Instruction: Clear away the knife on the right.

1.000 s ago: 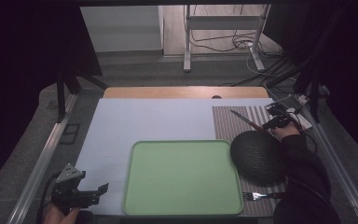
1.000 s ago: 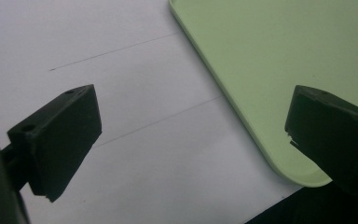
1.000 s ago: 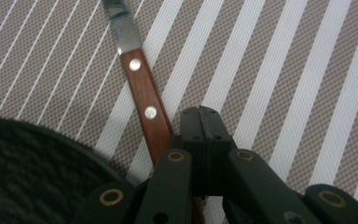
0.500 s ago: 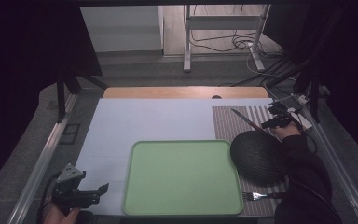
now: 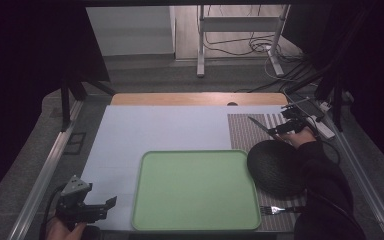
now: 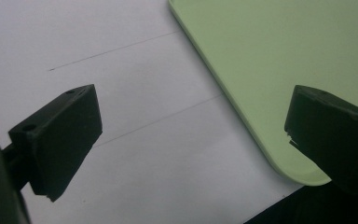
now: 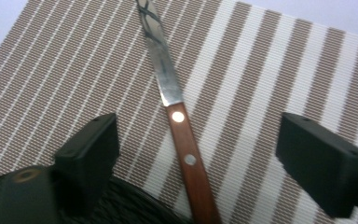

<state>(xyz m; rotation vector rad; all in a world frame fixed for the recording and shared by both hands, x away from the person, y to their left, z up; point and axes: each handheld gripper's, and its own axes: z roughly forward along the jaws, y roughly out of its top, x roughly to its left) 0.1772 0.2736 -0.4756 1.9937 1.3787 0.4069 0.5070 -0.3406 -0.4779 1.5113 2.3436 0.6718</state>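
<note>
Your left gripper [image 5: 111, 202] has not moved in the last second: it sits at the near left corner of the white table [image 5: 170, 130] with its jaws spread wide and empty, just beside the green tray [image 5: 195, 192]. Your right gripper [image 5: 275, 131] has crept slightly toward the knife [image 7: 175, 105], which lies flat on the striped mat [image 7: 270, 74] just past the black plate [image 5: 275, 167]. Its jaws gape open on either side of the wooden handle, not touching it.
</note>
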